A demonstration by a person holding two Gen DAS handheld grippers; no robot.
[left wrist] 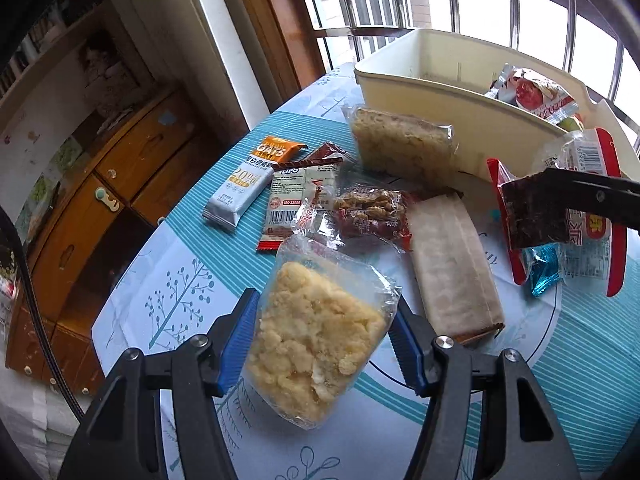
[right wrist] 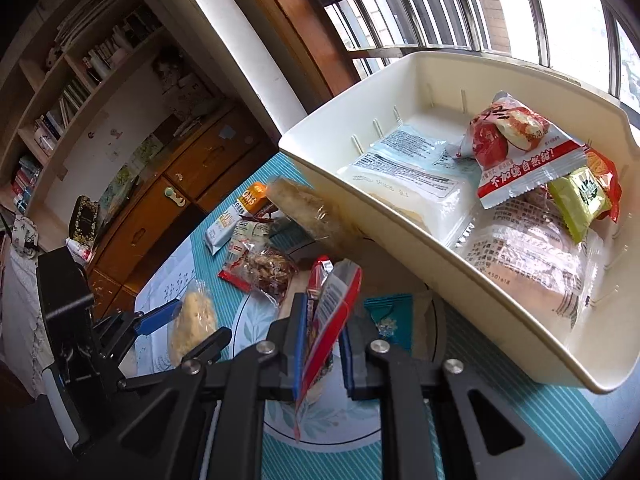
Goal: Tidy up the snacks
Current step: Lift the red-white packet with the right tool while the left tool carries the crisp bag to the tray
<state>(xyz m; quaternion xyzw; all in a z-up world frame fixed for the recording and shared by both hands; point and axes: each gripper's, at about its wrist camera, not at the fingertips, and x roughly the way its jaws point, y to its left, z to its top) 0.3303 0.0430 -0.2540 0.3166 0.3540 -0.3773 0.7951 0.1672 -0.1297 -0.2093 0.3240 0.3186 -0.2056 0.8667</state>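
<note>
My left gripper (left wrist: 324, 332) has its blue pads on both sides of a clear bag of yellow crumbly snack (left wrist: 316, 344) and grips it just above the table. It also shows in the right wrist view (right wrist: 192, 320). My right gripper (right wrist: 324, 344) is shut on a red-and-clear snack packet (right wrist: 328, 312), held edge-up above the table beside the cream bin (right wrist: 400, 216). That packet shows in the left wrist view (left wrist: 588, 184). The bin holds several packets, a red-and-white one (right wrist: 516, 148) on top.
Loose snacks lie on the blue tablecloth (left wrist: 180, 280): an oats bar (left wrist: 248, 184), a Lipo packet (left wrist: 296, 200), a nut packet (left wrist: 372, 208), a long pale pastry (left wrist: 452, 264), a clear-wrapped cake (left wrist: 400, 144) against the bin (left wrist: 460, 112). A wooden cabinet (left wrist: 120, 184) stands left.
</note>
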